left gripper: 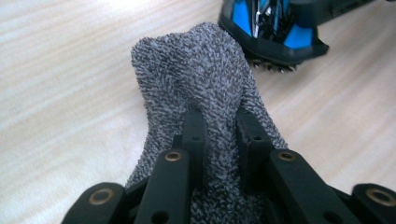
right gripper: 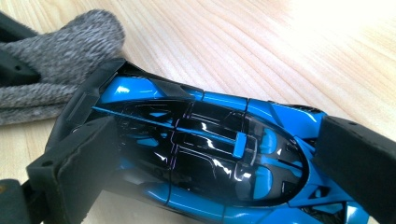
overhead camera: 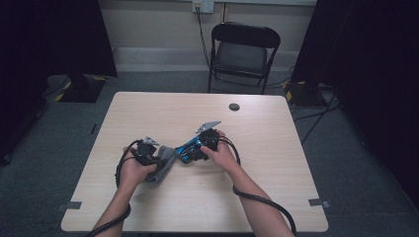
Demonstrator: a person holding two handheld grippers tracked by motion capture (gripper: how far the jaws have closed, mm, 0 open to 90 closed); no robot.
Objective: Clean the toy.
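Left gripper (left gripper: 219,126) pinches grey sock (left gripper: 201,79) at mid-table (overhead camera: 276,163); right gripper (right gripper: 210,154) clamps blue toy car (right gripper: 201,149) by its ends; car's tail touching sock.

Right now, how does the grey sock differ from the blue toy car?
The grey sock is soft, fuzzy knit; the blue toy car is hard and glossy, blue with black. The sock is bunched and limp between the left gripper jaws; the car keeps its rigid shape across the right gripper jaws. Both are gripped, close together over the wooden table.
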